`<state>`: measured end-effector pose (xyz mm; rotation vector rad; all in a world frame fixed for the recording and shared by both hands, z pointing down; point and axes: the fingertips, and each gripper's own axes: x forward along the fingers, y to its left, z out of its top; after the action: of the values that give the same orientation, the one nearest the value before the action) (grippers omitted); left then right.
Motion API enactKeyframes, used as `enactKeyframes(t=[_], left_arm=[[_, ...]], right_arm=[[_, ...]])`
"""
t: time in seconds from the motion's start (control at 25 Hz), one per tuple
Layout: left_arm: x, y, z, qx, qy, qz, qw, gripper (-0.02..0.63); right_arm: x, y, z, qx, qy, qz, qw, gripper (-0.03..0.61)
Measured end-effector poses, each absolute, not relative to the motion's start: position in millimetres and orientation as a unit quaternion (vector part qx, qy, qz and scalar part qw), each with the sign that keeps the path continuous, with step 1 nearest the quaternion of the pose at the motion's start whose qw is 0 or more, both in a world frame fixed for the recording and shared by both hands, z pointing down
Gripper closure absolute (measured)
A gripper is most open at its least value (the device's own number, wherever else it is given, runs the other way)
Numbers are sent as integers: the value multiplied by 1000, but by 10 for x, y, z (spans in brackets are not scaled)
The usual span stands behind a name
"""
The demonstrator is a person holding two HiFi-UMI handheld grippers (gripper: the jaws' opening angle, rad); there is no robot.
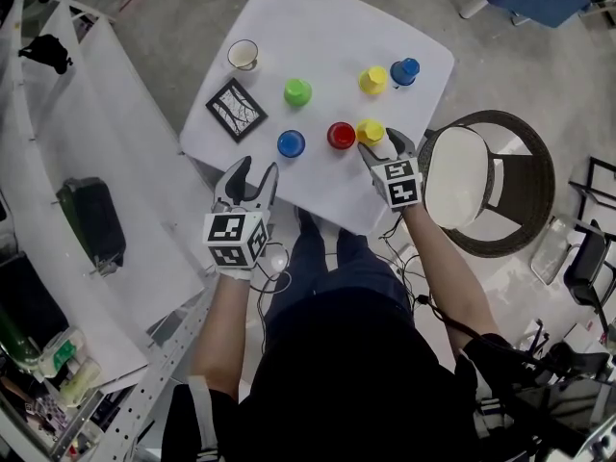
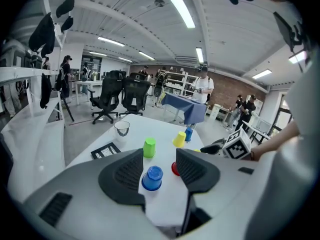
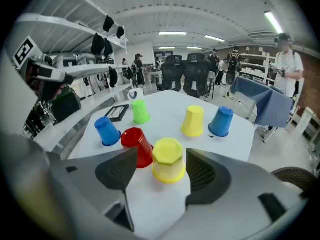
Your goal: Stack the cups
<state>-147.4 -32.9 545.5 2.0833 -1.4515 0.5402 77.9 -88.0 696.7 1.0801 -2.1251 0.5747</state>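
Observation:
Several cups stand upside down on the white table point(image 1: 318, 27). At its front edge my right gripper point(image 1: 383, 145) point(image 3: 161, 156) is open, and the near yellow cup point(image 1: 370, 131) point(image 3: 168, 160) stands between its jaws with a gap to each pad. A red cup point(image 1: 341, 136) point(image 3: 137, 145) is beside that cup. My left gripper point(image 1: 255, 173) point(image 2: 159, 159) hangs open off the front edge, short of a blue cup point(image 1: 291, 143) point(image 2: 152, 178). Farther back are a green cup point(image 1: 297, 91), a second yellow cup point(image 1: 372, 80) and a second blue cup point(image 1: 405, 70).
A clear glass cup point(image 1: 243, 55) and a black-and-white marker card point(image 1: 236, 110) sit at the table's left. A round chair point(image 1: 486, 176) stands just right of the table, close to my right arm. A long white bench point(image 1: 58, 191) runs along the left.

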Motion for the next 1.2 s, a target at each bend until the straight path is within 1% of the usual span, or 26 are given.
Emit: enactKeyframes(t=[0.08,0.2,0.36,0.6,0.68,0.84,0.88,1.08,1.2], left_arm=[[-1452,-356,5429,774,-538,199,268,410],[-1407,-400,5403,776,-538,197,264,410],[-1364,-440,5475,776,-536,204,261,410],[-1302,-454,5816,768,-532,222,278,410],[-1294,-456,5998,764,-534,244,268,410],[-1277,-467,6421,760,-523,316,221,408],[-1265,-466,6513,761,-514,330,219,405],[-1213,-543,6879,755,-487,369,238,337],[-1141,-635,7002,751,-476,383,249,331]], right_arm=[[826,-904,6831,427,-818,228,310,275],[937,-985,6676,447,-814,236,287,276],[1077,-1095,6528,465,-808,234,275,285],[1262,-1141,6296,483,-807,220,260,298],[1362,-1138,6211,492,-804,217,254,301],[1614,-1036,6136,504,-794,213,263,305],[1664,-1013,6129,508,-792,211,265,307],[1882,-863,6132,531,-776,220,260,310],[2008,-752,6163,548,-763,225,258,310]])
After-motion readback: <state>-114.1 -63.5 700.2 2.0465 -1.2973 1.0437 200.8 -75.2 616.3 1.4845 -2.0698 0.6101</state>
